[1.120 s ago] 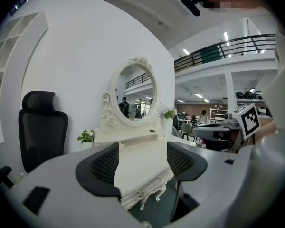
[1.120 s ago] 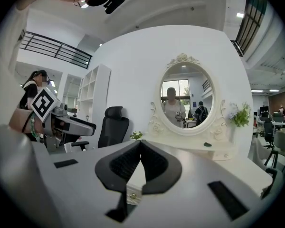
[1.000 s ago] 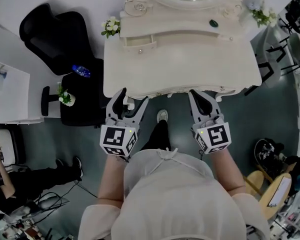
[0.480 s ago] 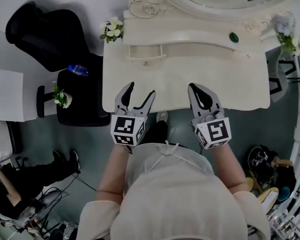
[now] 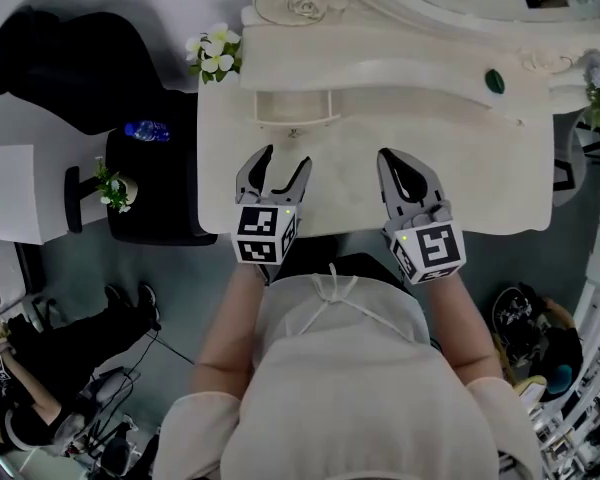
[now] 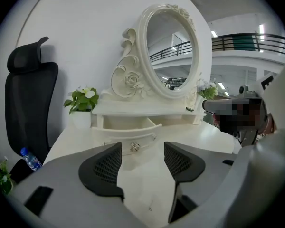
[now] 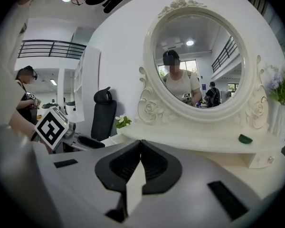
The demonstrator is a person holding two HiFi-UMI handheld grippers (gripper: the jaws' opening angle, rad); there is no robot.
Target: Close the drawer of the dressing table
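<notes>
White bench [image 5: 480, 168] spreads a broad bare top from its front edge, under both grippers, to the mirror shelf [image 5: 410, 63]. The left gripper [image 5: 283, 160] hovers with its jaws apart and closing, nothing between them. The open drawer [image 5: 292, 116] sits just beyond at 12 o'clock. The right gripper [image 5: 388, 158] has its jaws closed and empty.

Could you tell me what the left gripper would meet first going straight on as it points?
Probably the open drawer, near its knob, though depth is unclear. The left gripper is closing, nothing between its jaws.
</notes>
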